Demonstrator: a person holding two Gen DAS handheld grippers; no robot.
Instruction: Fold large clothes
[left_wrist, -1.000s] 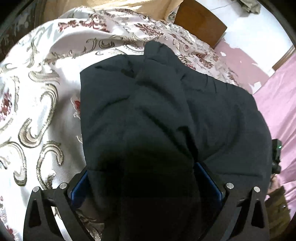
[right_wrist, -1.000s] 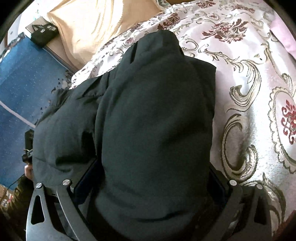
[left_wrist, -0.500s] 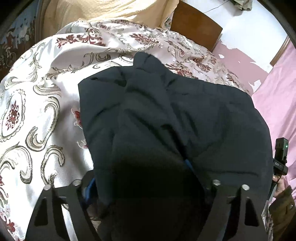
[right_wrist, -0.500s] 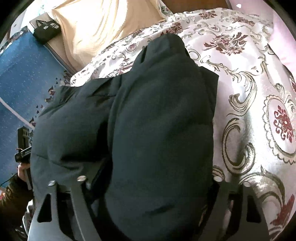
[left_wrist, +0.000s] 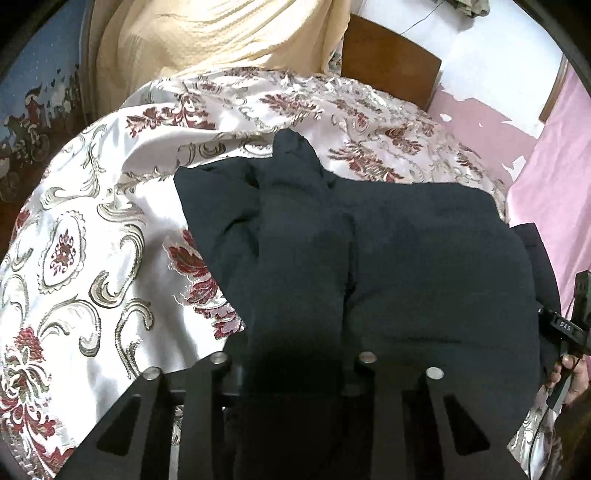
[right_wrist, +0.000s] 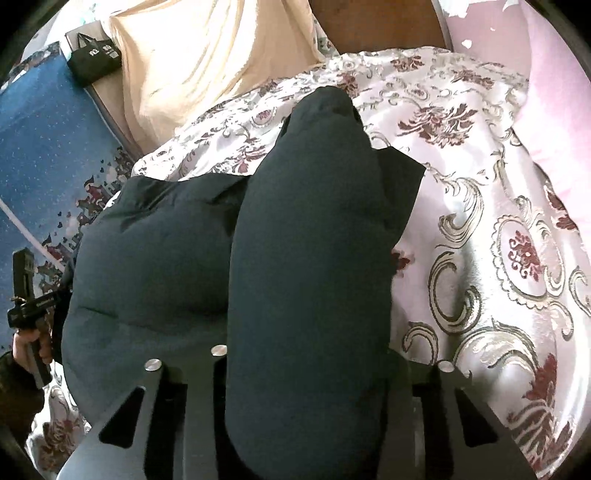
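Both tools have narrowed over the last second. The left tool (left_wrist: 295, 369) now pinches a thick fold of the dark padded jacket (left_wrist: 388, 258), its arms far closer together than before; the right tool (right_wrist: 306, 369) clenches another bulky roll of the same jacket (right_wrist: 306, 258). Farther out, more of the floral bedspread (left_wrist: 92, 240) shows around the jacket, which lies bunched on the bed. I judge a fold is gathered and ready to carry over.

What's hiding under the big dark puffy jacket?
The flowery bedspread spreads out around the jacket, so it lies on that. Anything else beneath is covered.
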